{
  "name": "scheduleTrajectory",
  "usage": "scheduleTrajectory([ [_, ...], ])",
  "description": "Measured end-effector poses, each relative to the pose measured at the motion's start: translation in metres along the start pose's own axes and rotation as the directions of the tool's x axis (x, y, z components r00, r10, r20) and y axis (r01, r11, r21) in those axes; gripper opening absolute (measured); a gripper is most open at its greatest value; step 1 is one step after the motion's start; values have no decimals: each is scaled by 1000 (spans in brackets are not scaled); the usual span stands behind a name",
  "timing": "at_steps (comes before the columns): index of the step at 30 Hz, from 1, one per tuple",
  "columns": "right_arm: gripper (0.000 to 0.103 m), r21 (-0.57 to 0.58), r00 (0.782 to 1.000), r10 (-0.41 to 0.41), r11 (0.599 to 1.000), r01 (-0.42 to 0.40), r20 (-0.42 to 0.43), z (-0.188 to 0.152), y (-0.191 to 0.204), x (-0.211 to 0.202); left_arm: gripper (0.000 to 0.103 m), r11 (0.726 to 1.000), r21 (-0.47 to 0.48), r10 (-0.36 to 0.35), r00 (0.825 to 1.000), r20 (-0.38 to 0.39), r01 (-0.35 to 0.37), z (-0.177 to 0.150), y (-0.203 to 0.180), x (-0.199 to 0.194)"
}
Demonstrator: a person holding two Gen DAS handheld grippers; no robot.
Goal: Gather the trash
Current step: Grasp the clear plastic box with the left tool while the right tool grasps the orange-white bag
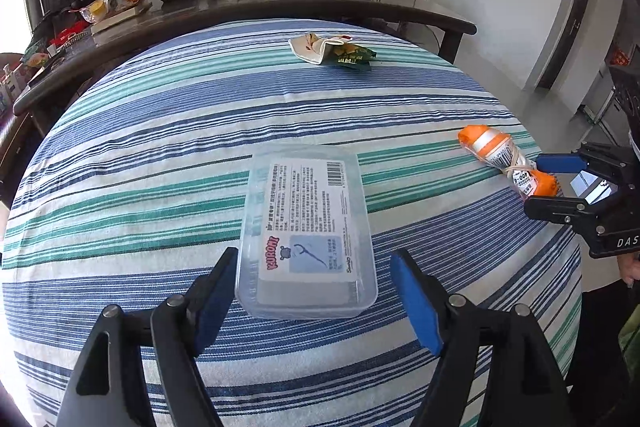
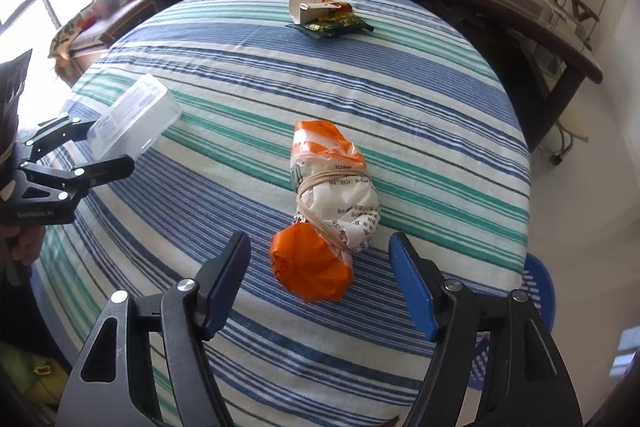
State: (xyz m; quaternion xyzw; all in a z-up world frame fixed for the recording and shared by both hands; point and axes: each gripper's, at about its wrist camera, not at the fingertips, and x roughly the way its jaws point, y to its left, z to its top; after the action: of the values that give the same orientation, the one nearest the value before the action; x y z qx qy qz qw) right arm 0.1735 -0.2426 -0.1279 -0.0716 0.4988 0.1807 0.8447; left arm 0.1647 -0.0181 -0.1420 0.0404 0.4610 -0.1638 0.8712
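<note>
Left wrist view shows the left claw (image 1: 312,291) spread wide around the near end of a clear plastic box (image 1: 306,231) lying flat on the striped tabletop (image 1: 160,131), pads not pressing. It looks light, stiff and slick; grip its long sides. The right claw (image 2: 320,281) gapes over a soft, string-tied orange bundle (image 2: 330,211), best pinched at the waist

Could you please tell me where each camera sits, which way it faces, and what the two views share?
Left wrist: on the left hand-held gripper, angled down at the clear plastic box; its two fingers show.
Right wrist: on the right hand-held gripper, angled down at the orange-and-white bundle; its two fingers show.
Shared: striped tablecloth, box, bundle, far wrappers, each other's gripper.
</note>
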Motion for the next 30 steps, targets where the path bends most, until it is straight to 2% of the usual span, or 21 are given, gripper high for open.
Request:
scheduleTrajectory([
  [5, 80, 41, 1000, -1, 999, 0, 17, 13, -6, 0, 77, 999, -3, 37, 999, 9, -37, 10, 0, 1],
  [11, 80, 55, 1000, -5, 998, 5, -6, 21, -8, 9, 77, 994, 38, 105, 994, 3, -106, 5, 0, -1],
  [19, 80, 48, 1000, -8, 999, 9, -14, 22, -6, 11, 77, 992, 50, 116, 993, -9, -116, 1, 2, -4],
  [21, 80, 50, 1000, -8, 999, 9, -14, 21, -6, 10, 77, 994, 48, 99, 995, -18, -98, -1, 4, -7],
  [26, 87, 91, 1000, -3, 996, 2, 14, 20, -20, -3, 77, 996, -68, -57, 998, -24, 55, -13, 34, -32],
  [28, 88, 95, 1000, 0, 995, -2, 16, 20, -23, -7, 79, 993, -86, -82, 997, -8, 81, -8, 39, -39],
  [30, 88, 76, 1000, 10, 997, -11, 9, 21, -21, -7, 80, 996, -59, -67, 998, -5, 66, 1, 34, -38],
])
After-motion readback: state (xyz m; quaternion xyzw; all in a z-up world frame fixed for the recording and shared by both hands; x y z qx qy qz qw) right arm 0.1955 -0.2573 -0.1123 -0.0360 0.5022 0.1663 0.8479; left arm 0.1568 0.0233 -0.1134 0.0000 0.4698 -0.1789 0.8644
